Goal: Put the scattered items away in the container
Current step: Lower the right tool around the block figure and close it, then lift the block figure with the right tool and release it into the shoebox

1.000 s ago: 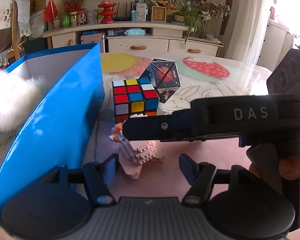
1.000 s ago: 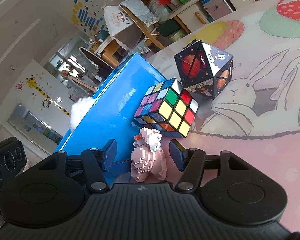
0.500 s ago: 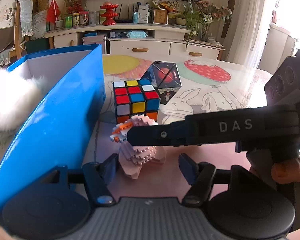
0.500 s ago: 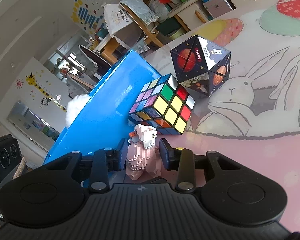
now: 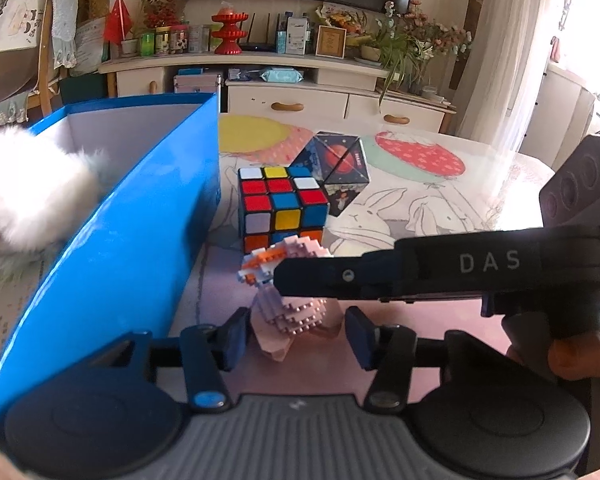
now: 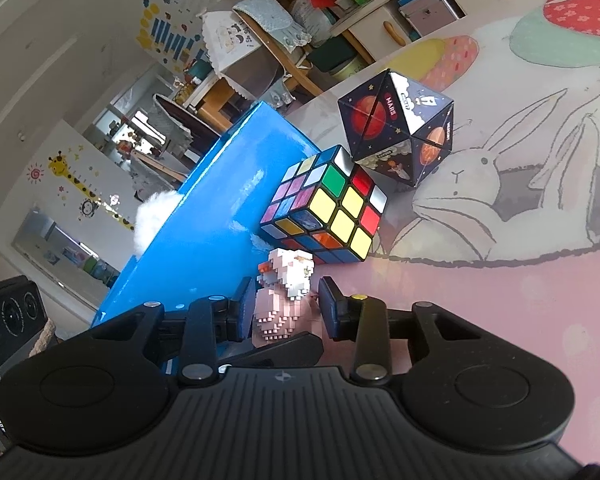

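Together, both grippers met at the pink brick figure [image 6: 286, 300] beside the blue box [image 5: 132, 240]: the right gripper [image 6: 287, 312] clamped it, while the left gripper [image 5: 296, 332] was closing around it, its right pad clear.

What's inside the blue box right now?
Inside the blue box the left wrist view shows a white fluffy toy against the near wall, with bare pale inner walls beyond it. The box floor and anything lying low are hidden by the blue side wall.
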`<action>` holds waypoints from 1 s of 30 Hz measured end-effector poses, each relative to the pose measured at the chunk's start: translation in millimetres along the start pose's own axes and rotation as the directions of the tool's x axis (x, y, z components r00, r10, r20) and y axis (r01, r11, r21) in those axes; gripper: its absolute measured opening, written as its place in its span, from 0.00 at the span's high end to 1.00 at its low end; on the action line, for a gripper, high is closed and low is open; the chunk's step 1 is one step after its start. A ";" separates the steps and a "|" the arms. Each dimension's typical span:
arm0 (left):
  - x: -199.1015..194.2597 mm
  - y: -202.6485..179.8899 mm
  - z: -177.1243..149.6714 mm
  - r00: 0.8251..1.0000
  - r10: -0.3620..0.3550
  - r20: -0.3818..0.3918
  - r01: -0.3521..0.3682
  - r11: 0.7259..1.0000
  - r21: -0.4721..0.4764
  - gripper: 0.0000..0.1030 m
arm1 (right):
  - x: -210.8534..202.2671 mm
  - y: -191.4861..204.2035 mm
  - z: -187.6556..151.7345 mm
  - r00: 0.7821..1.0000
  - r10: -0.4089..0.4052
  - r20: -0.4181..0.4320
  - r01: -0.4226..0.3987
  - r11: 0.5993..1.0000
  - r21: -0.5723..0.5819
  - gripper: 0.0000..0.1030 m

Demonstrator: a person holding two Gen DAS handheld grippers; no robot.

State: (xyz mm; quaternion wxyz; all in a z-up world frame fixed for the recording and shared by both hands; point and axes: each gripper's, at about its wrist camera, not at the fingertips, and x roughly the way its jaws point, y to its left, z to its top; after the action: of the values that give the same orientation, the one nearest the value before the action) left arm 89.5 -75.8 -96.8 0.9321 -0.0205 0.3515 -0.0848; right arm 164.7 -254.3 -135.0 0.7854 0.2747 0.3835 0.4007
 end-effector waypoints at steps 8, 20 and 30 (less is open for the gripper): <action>-9.7 -9.5 3.5 0.999 -0.021 0.028 0.020 1.000 0.005 0.49 | -16.8 3.9 -0.6 1.000 0.009 0.029 -0.009 1.000 0.015 0.59; -19.3 -21.0 7.9 0.999 -0.029 0.022 0.029 0.999 0.022 0.49 | -35.6 9.7 -2.2 0.999 0.006 0.041 -0.007 0.999 0.034 0.59; -32.2 -23.1 13.9 0.999 -0.025 0.025 0.024 0.999 0.045 0.49 | -41.4 16.7 -2.8 0.998 0.020 0.053 -0.024 0.997 0.070 0.59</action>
State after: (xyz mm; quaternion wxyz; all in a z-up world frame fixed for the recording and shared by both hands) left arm 71.5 -93.3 -63.1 0.9356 -0.0049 0.3375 -0.1038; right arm 139.5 -279.9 -108.3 0.7806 0.3170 0.3736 0.3880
